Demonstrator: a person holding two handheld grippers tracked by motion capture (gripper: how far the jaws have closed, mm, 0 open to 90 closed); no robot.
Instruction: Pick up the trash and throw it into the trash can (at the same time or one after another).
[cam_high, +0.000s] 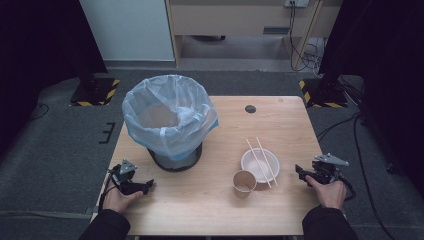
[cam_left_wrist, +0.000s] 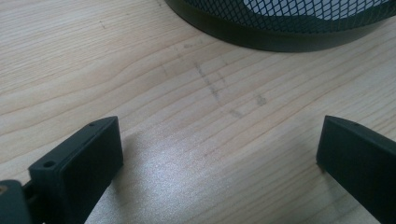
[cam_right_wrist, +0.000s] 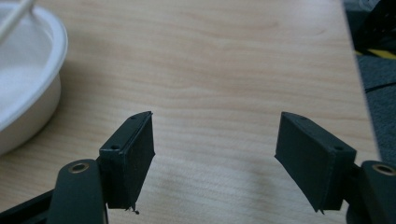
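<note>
Nearest the table's front edge, the left gripper is held low at the left corner with its jaws spread and nothing between them, as the bare wood in the left gripper view confirms; the right gripper is held at the right edge, likewise released, its jaws wide apart over empty table. Just ahead of the right gripper, the paper cup is stood upright, touching or nearly touching the white bowl, across which two chopsticks are laid side by side. Farther back on the left, the mesh bin is lined with a pale blue bag, and its dark base is seen close in the left gripper view. The work in hand is judged to be clearing the tableware into the bin; it would be done well if the chopsticks were pinched together near their middle so that neither rolls off, and the cup were taken by its rim without being crushed. No brand, label or writing can be read on any item
</note>
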